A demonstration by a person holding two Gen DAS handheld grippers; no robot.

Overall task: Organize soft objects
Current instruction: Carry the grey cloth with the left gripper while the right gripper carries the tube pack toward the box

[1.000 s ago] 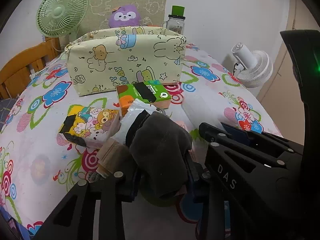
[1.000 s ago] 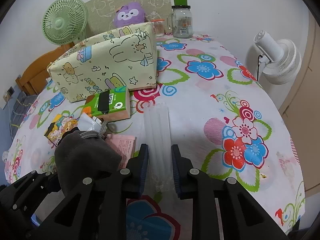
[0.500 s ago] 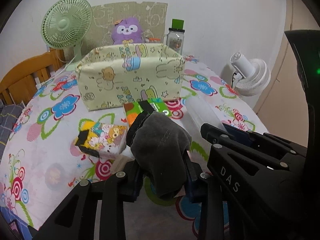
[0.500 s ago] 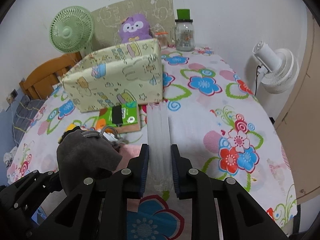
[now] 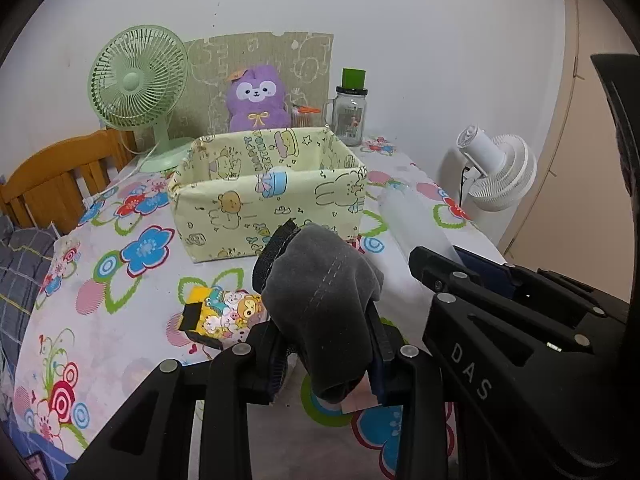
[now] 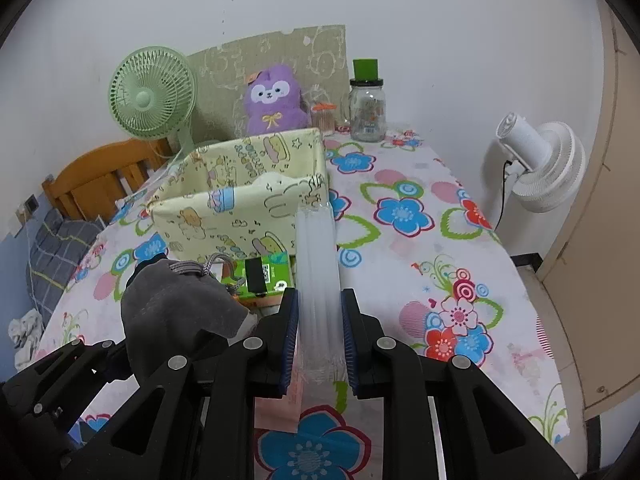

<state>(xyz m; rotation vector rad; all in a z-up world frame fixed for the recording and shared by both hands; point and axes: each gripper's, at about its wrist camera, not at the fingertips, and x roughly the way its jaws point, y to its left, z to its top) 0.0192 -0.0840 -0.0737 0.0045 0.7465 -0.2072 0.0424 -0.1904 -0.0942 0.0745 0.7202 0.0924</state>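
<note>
Both tongs squeeze soft things.
Left gripper (image 5: pixel 326 354) pinches grey pouch (image 5: pixel 320 300); right gripper (image 6: pixel 319 332) clamps clear, maybe plastic, pack (image 6: pixel 318 256), box (image 6: pixel 240 208) at eleven o'clock.

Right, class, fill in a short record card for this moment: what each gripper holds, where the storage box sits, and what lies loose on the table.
left gripper: shut on grey pouch
right gripper: shut on clear plastic pack
fabric box: open-topped, on flowered tablecloth, beyond both grippers
loose items: green carton, cartoon tissue pack
behind box: purple plush, green fan, glass jar
</note>
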